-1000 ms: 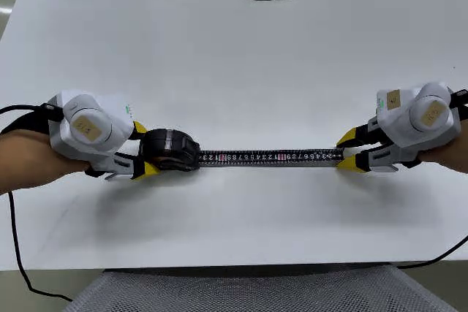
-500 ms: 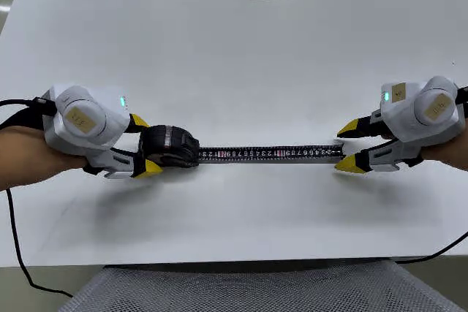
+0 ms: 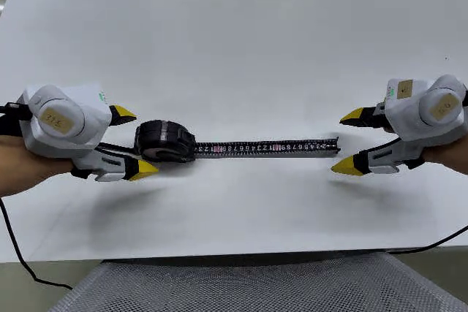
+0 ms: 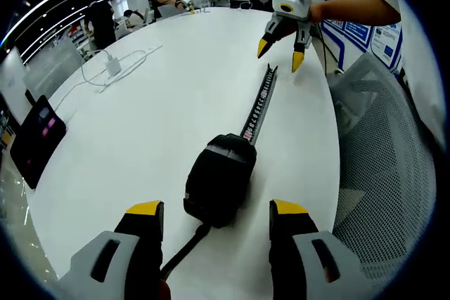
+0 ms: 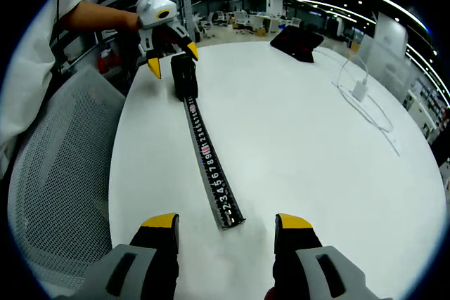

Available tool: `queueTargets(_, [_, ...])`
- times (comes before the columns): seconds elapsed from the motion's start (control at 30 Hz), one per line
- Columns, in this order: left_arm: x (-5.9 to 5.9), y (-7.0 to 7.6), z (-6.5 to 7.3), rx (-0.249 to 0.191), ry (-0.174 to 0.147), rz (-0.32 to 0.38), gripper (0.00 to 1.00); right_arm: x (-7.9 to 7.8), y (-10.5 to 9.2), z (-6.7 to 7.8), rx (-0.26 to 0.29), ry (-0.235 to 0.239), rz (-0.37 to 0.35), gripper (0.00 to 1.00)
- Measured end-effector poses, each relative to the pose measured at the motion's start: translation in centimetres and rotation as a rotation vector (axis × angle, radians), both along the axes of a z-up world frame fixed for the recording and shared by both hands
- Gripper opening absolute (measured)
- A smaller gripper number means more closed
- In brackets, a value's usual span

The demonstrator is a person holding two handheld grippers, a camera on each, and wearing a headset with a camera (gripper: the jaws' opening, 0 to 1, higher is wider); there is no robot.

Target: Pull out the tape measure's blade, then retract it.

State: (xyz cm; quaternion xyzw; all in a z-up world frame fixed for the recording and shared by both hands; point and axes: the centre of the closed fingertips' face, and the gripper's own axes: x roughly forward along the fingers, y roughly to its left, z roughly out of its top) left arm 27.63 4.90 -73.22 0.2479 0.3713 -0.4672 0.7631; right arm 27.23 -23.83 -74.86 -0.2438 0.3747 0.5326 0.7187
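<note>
On the white worktop, between your hands: black tape measure case, its dark numbered blade drawn out flat. The long axis runs from your left gripper to your right gripper. Both sets of fingers gape wide, holding nothing. The case lies just ahead of the left fingers, the blade tip just ahead of the right.

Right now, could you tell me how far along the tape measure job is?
Done: the blade lies pulled out of the case across the table. In hand: nothing; the left gripper and right gripper are both open, gripping neither case nor blade tip. Left: retracting the blade.
</note>
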Motion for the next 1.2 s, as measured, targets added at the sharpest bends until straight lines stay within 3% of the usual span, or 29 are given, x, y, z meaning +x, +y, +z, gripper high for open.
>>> queueTargets(0.23, [0.0,0.3,1.1,-0.03,-0.022,0.048,0.65,-0.4,-0.1,0.3,0.019,0.0,-0.04,0.58])
queueTargets(0.63, [-0.1,1.3,2.1,-0.082,-0.08,0.153,0.66,-0.3,-0.4,1.9,0.061,-0.027,-0.128,0.67])
queueTargets(0.83, [-0.9,1.8,2.3,-0.108,-0.082,0.199,0.67,-0.7,-0.2,2.4,0.071,-0.048,-0.152,0.72])
queueTargets(1.2, [-2.1,2.4,3.0,-0.17,-0.114,0.284,0.69,-1.2,-0.1,3.3,0.106,-0.074,-0.208,0.75])
